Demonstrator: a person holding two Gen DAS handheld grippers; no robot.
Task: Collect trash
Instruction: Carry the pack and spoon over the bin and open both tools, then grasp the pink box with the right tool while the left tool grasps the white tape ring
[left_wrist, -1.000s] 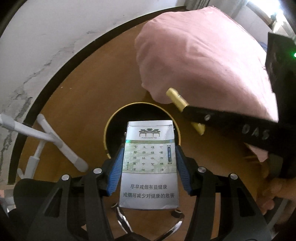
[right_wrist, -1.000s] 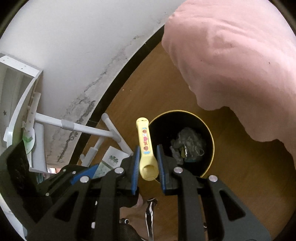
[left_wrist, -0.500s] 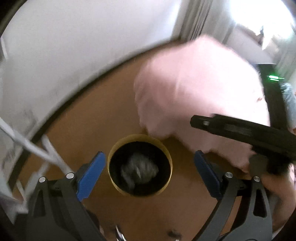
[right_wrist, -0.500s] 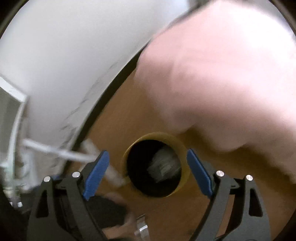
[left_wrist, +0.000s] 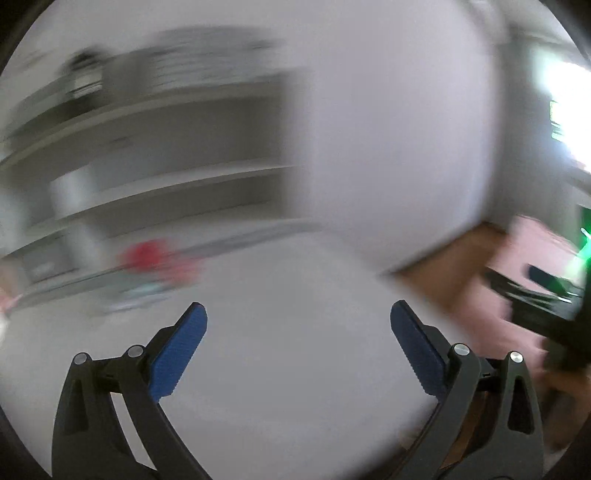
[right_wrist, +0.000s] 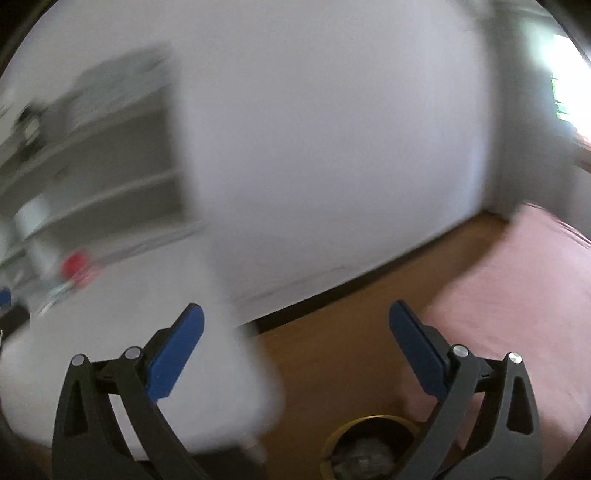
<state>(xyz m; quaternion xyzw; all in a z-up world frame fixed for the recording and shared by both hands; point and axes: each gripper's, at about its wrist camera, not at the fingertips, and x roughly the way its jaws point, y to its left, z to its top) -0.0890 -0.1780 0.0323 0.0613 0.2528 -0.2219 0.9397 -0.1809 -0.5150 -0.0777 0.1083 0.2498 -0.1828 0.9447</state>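
Both views are smeared by fast motion. My left gripper (left_wrist: 298, 314) hangs over a white tabletop (left_wrist: 288, 369), its blue-padded jaws opening wide with nothing between them. My right gripper (right_wrist: 295, 314) is likewise opening and empty, above the wooden floor (right_wrist: 343, 354). Below it, at the bottom edge, stands the black bin with a yellow rim (right_wrist: 354, 422), grey crumpled trash (right_wrist: 358, 461) inside. A blurred red item (left_wrist: 159, 258) lies among litter at the back left of the table, also seen as the red item (right_wrist: 75, 264). The right gripper's black body (left_wrist: 535, 299) shows at the far right.
Grey shelves (left_wrist: 166, 147) stand behind the table against a white wall (right_wrist: 332, 147). Pink bedding (right_wrist: 517, 314) fills the right side beside the bin. A bright window (left_wrist: 565, 110) glares at the upper right. The white table's rounded corner (right_wrist: 258, 387) juts beside the bin.
The left gripper let go of the cigarette pack and the right one the yellow tube over the bin. Both opened wide, rose and swung up towards the table and wall.
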